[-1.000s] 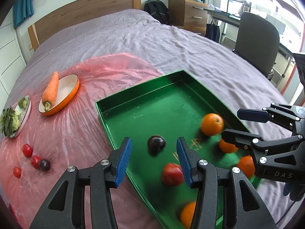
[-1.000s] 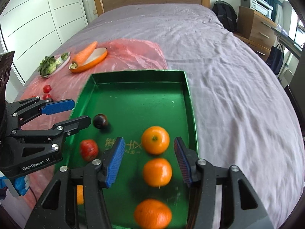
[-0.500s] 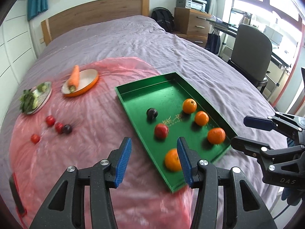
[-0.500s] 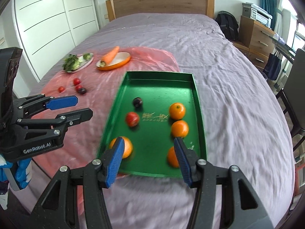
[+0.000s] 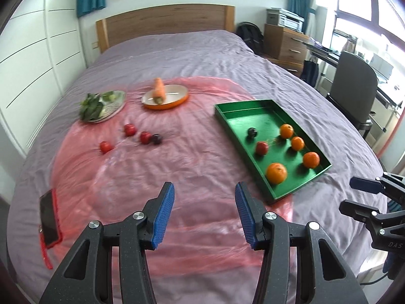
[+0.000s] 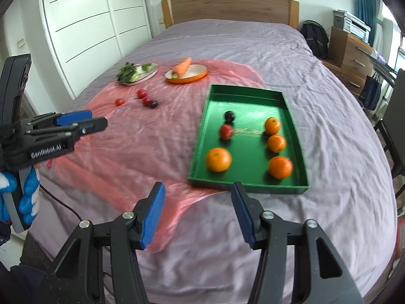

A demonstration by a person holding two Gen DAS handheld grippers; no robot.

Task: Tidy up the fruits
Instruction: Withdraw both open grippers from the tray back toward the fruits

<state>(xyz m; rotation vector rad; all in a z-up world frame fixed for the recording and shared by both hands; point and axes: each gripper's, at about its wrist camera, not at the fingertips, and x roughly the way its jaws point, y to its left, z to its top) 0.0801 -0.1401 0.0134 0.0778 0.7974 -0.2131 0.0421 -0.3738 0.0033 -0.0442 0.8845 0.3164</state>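
Observation:
A green tray (image 5: 229, 107) (image 6: 246, 186) lies on the bed and holds several oranges (image 5: 276, 172) (image 6: 218, 159), a red fruit (image 5: 261, 148) (image 6: 226, 131) and a dark plum (image 5: 252, 132) (image 6: 229, 116). Three small red fruits (image 5: 129, 129) (image 6: 141, 93) and a dark one (image 5: 156, 139) (image 6: 153, 103) lie loose on the pink plastic sheet (image 5: 152, 177), left of the tray. My left gripper (image 5: 204, 216) and my right gripper (image 6: 198, 215) are both open and empty, held well back above the bed's near end.
An orange dish (image 5: 174, 100) (image 6: 192, 76) carries a carrot (image 5: 159, 89) (image 6: 181, 67). A plate of greens (image 5: 102, 103) (image 6: 134, 72) sits left of it. A phone (image 5: 49, 217) lies at the sheet's near left. A chair (image 5: 353, 83) and drawers (image 6: 350, 48) stand to the right.
Both grippers have pulled back and up, away from the tray, so the whole bed now shows. The fruits in the tray have stayed in place. Both stayed open.

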